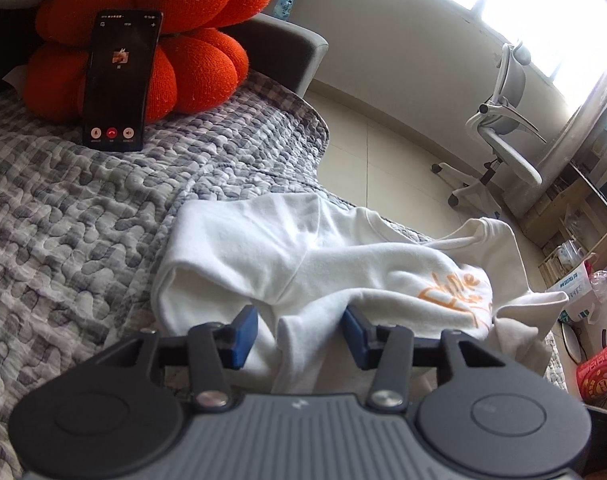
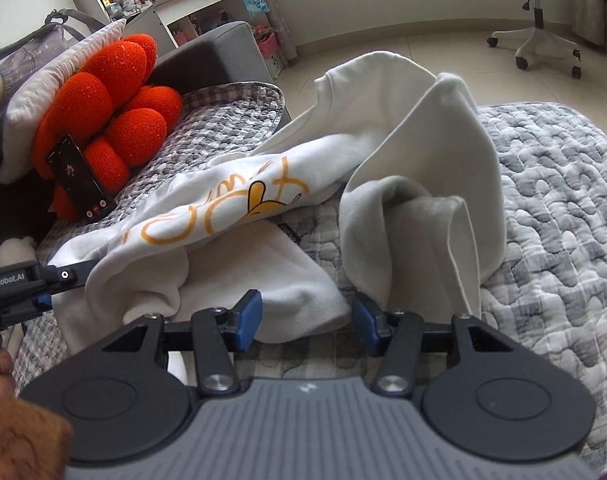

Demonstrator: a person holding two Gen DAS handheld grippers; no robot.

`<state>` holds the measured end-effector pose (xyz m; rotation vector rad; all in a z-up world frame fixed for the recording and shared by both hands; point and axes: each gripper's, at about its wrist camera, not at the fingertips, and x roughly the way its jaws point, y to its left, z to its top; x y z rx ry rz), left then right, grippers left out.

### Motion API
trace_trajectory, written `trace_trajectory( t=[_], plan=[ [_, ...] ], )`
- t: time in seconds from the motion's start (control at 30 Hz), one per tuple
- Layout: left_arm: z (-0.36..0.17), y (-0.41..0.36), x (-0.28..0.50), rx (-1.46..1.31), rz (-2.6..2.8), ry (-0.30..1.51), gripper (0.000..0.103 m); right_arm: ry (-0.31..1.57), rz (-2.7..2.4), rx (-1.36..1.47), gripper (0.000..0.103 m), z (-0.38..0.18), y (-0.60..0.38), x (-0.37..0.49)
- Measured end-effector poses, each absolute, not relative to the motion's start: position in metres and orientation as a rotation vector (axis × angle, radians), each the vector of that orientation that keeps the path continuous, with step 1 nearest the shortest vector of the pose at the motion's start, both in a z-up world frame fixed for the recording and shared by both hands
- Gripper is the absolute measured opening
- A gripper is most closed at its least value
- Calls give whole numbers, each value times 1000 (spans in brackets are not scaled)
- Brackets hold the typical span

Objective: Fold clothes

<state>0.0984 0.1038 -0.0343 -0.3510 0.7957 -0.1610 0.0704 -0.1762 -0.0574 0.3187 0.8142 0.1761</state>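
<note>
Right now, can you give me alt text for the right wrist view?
A crumpled white sweatshirt with orange lettering lies on a grey checked quilt, one sleeve humped up ahead of the right gripper, whose jaws stand open at the fabric's near edge. The left gripper enters from the left edge; a phone leans on an orange cushion.

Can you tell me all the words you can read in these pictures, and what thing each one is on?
"GenRobot.AI": white letters on the black left gripper, seen from the right wrist camera.
Orange looping script on the crumpled white sweatshirt: folded and creased, not readable.
Small text on the black phone leaning on the orange knitted cushion: too small.
Print on the blue-and-white bag by the shelves: blurred.
</note>
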Motion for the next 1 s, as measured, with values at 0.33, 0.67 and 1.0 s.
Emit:
trace_trajectory(
  t=[0.33, 0.67, 1.0],
  plan=[
    [-28, 119, 94, -392, -146, 775, 51, 746, 224, 347, 54, -35, -182, 58],
    [-37, 171, 106, -604, -107, 765, 58, 805, 185, 365, 54, -53, -185, 75],
    [-27, 175, 98, -630, -111, 746, 58, 816, 180, 338, 54, -58, -183, 79]
  ],
)
